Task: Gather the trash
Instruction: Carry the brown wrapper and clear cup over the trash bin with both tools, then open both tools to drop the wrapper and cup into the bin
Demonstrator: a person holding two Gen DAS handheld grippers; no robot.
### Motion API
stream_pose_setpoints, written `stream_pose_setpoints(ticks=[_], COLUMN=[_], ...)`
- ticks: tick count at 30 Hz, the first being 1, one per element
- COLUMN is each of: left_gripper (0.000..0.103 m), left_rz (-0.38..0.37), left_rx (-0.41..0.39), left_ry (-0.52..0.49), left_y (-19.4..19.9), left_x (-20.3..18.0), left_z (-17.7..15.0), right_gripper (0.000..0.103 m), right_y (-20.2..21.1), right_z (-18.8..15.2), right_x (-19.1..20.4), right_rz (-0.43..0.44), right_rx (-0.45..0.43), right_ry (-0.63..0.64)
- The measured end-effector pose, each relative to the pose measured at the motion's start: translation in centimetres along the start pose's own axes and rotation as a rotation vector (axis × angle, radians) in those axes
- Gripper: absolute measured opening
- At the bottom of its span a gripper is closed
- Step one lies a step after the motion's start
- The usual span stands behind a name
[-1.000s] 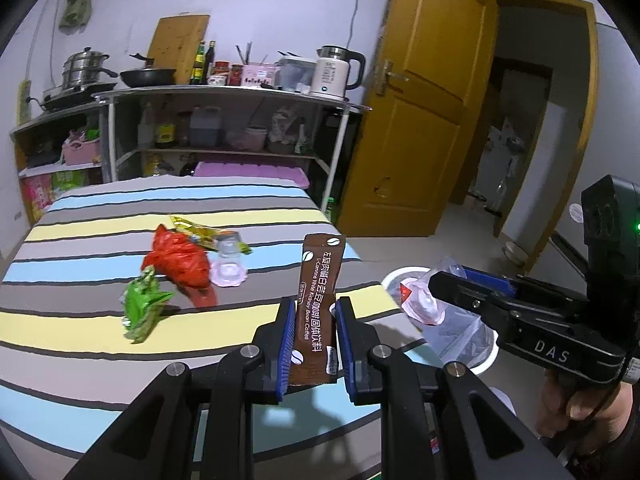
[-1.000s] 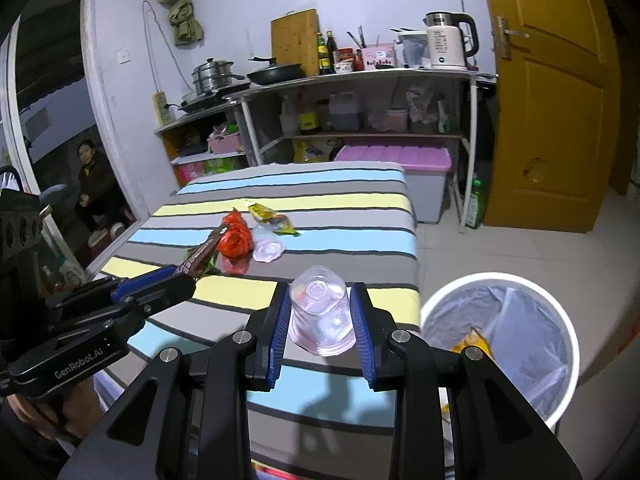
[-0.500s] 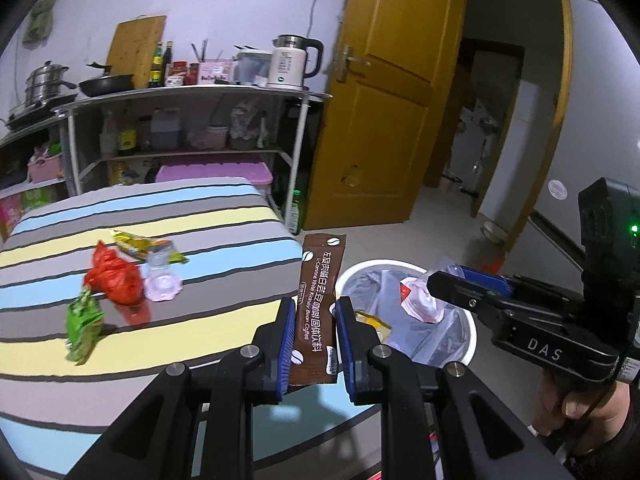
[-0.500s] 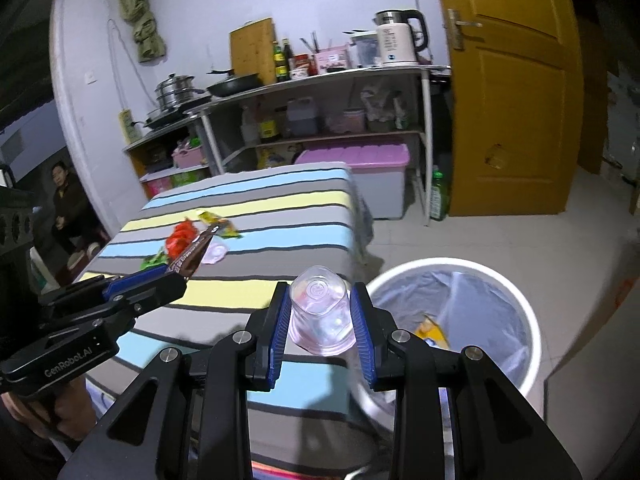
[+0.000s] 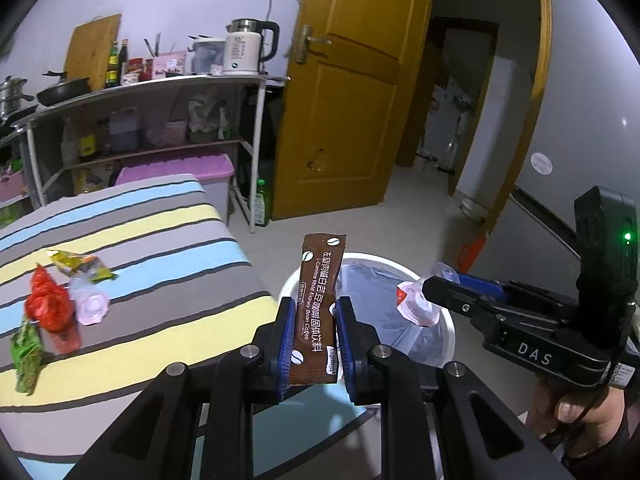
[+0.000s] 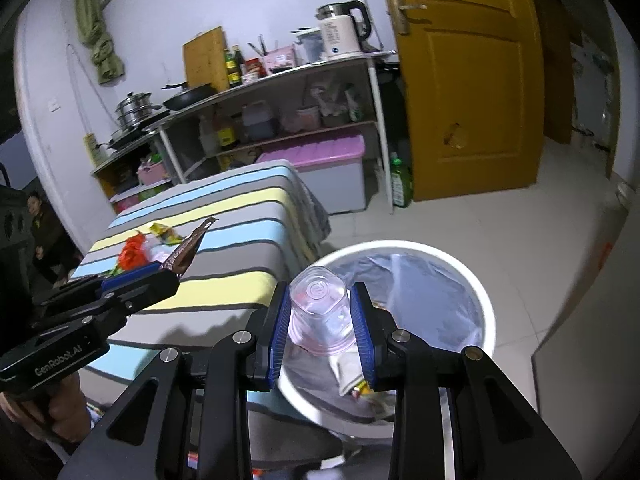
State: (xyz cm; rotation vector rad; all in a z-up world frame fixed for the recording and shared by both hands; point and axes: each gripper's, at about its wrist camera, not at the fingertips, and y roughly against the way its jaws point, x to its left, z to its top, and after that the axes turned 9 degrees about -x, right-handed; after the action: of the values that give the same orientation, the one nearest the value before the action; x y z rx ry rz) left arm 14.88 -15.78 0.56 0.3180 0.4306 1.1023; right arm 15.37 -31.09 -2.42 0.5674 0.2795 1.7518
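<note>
Your left gripper [image 5: 314,338], black with blue ribbed pads, points forward and downward, its jaws clamped on the lower part of an upright brown coffee sachet [image 5: 319,304]. Your right gripper [image 6: 322,330], the same black build, tilts down alike, its pads pressed on both sides of a clear plastic jelly cup [image 6: 322,314]. Your right hand [image 5: 576,408] wraps its handle from below.

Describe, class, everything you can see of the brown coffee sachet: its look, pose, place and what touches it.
The brown coffee sachet is a long, narrow, glossy foil-like stick printed with white lettering and coffee-bean marks, its ends crimped flat. It stands nearly upright, leaning slightly right, clamped low down between the blue pads of the left gripper. Its top juts free. Behind it lies the white bin.
</note>
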Motion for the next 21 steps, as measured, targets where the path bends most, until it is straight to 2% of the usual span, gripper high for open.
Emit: stream_pose_setpoints(ticks=[11,21], left_gripper=[0.021,0.022], left_rz=[-0.05,-0.07], left_rx=[0.087,0.155], left_ry=[-0.016,-0.021], left_y=[-5.1,-8.6], left_x=[-1.7,-1.9], left_z=[-0.9,-1.9], right_gripper=[0.032,0.033], right_y=[-1.4,-3.2], right_z=[-1.2,-2.5], right_x=[-3.8,-5.5], right_rz=[-0.046,-0.061], right_rx=[0.042,0.112], right_ry=[-0.061,-0.086])
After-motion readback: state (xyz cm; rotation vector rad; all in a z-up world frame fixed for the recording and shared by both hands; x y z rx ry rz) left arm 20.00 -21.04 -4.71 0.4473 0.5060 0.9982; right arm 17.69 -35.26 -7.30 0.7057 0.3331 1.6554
